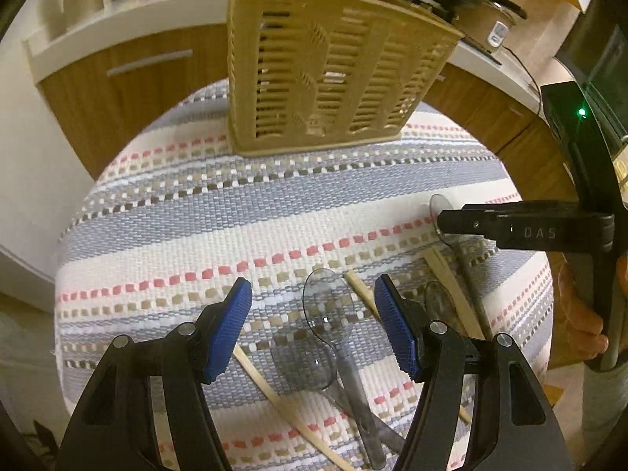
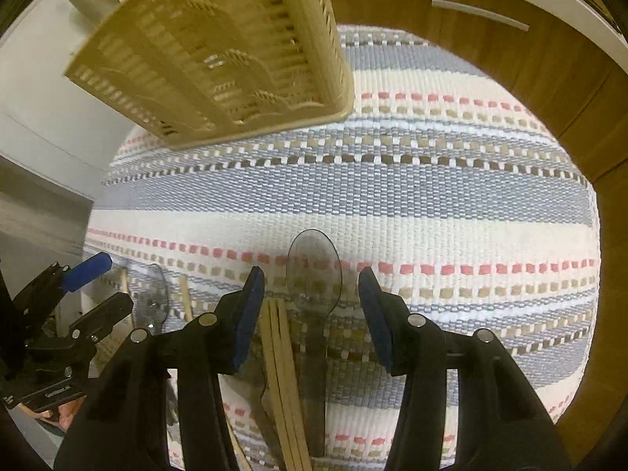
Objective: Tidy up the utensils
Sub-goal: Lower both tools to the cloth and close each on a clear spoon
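Looking down along my left gripper (image 1: 312, 325), I have its blue ribbed pads spread wide with nothing pinched, straddling the bowl of a clear smoke-tinted plastic spoon (image 1: 327, 310) that lies flat on the striped woven cloth (image 1: 274, 212) covering the round table. A second clear spoon (image 1: 310, 365) overlaps its handle, and pale wooden chopsticks (image 1: 282, 396) lie slantwise under and beside them. My right gripper (image 2: 310, 310) is likewise parted and empty, with another clear plastic spoon (image 2: 314, 274) and a bundle of wooden chopsticks (image 2: 284, 373) lying between its jaws on the cloth. The tan slotted plastic utensil basket (image 1: 322, 70) stands upright at the far side of the table, well apart from the pile. I judge these spoons to be very light, thin and rather brittle, with smooth slippery surfaces that give the pads little to bite on, and they lie so flat that the soft cloth may bunch up under the fingertips. The bowl is wide and curved, so it could squirt out; the narrow, stiffer handle just behind the bowl looks like the better place to take hold, across its width. The chopsticks are stiff and light but would roll.
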